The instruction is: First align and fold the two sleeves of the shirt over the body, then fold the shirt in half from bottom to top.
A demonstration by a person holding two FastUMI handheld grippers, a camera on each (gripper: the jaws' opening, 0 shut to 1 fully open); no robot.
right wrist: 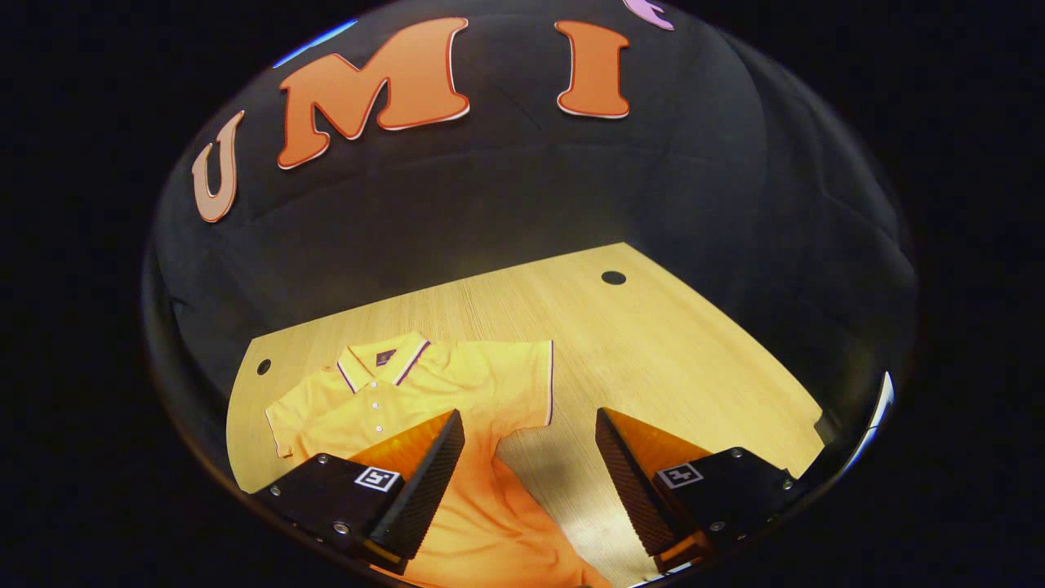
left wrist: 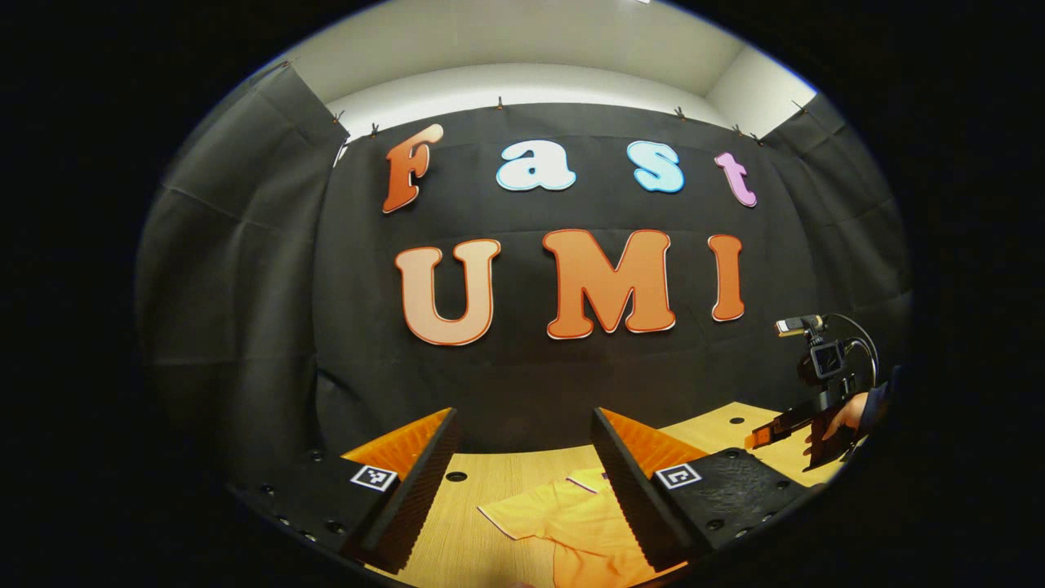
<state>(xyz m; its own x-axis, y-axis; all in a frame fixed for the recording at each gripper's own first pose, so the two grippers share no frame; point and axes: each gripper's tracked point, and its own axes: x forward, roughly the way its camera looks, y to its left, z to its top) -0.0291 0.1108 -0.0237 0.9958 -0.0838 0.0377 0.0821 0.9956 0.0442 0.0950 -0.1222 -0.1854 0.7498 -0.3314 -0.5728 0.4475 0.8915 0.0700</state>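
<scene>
Above the near part of the table (right wrist: 653,327), I see my right gripper (right wrist: 531,469) with its fingers spread wide, nothing between them. Under it the orange shirt (right wrist: 457,392) lies flat and unfolded, collar toward the far wall, both sleeves out. My left gripper (left wrist: 526,469) is likewise wide open and empty, raised over the shirt's sleeve (left wrist: 563,514). Far to its right a hand (left wrist: 845,416) holds the other gripper.
</scene>
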